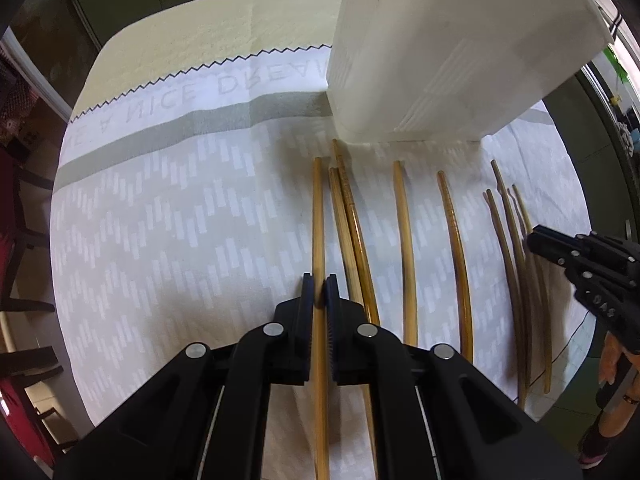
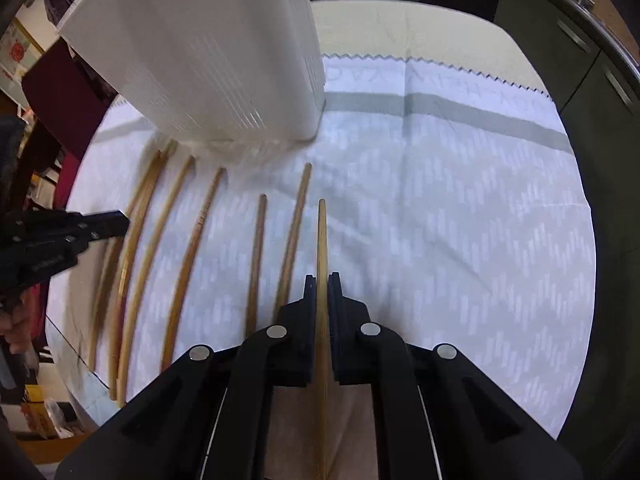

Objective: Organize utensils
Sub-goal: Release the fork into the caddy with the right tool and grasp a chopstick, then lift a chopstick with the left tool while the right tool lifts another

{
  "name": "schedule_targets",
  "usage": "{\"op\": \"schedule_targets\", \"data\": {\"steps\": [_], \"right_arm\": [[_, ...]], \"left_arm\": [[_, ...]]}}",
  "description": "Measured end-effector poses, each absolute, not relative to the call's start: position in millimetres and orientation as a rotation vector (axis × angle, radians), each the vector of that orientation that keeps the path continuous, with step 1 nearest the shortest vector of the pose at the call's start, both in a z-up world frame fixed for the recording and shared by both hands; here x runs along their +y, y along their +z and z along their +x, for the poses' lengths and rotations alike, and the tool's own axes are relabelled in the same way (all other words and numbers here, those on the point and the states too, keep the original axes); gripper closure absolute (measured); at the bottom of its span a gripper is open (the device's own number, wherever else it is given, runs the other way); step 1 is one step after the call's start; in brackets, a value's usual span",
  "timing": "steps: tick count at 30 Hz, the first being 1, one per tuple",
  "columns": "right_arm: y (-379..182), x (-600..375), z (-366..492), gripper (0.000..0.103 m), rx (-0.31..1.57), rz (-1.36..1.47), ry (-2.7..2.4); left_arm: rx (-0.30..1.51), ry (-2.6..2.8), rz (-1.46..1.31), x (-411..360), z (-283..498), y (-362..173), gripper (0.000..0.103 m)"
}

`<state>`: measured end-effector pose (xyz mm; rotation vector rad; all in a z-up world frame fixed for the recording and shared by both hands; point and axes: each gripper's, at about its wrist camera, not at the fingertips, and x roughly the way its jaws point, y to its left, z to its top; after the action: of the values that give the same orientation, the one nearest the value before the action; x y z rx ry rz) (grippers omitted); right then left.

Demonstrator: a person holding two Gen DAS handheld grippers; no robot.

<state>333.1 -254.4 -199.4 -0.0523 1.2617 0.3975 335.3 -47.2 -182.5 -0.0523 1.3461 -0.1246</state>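
Several wooden chopsticks lie side by side on a white patterned cloth (image 1: 180, 220). My left gripper (image 1: 319, 286) is shut on the leftmost light chopstick (image 1: 317, 216), which runs between its fingers. My right gripper (image 2: 322, 284) is shut on a light chopstick (image 2: 322, 240) at the right end of the row. Each gripper also shows in the other's view: the right one (image 1: 536, 240) over the thin dark chopsticks (image 1: 508, 232), the left one (image 2: 120, 220) over the left chopsticks. A tall white ribbed holder (image 1: 432, 40) stands just behind the row (image 2: 208, 52).
The cloth covers a pale yellow table (image 1: 208, 28). Dark cabinets (image 2: 580, 40) stand behind and to the right. Chairs and red clutter (image 1: 20, 208) sit left of the table. A hand (image 1: 616, 360) holds the right gripper.
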Motion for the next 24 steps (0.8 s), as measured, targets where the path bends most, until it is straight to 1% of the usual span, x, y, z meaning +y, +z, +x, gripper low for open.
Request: {"op": "schedule_targets", "data": {"steps": [6,10,16,24], "right_arm": [[-157,-264,312,0.096,1.124,-0.031,0.424],[-125,-278,294,0.096,1.012,0.002,0.447],[-95,-295,267,0.096,0.912,0.031,0.468],[-63,-309,228,0.096,0.797,0.034,0.488]], "left_arm": [[1.271,-0.116,-0.071,-32,311,-172,0.097],[1.168,-0.125,-0.079,-24,292,-145,0.097],[1.034,-0.159,-0.079,-15,258,-101,0.097],[0.934,-0.179,-0.052,-22,222,-65,0.097]]}}
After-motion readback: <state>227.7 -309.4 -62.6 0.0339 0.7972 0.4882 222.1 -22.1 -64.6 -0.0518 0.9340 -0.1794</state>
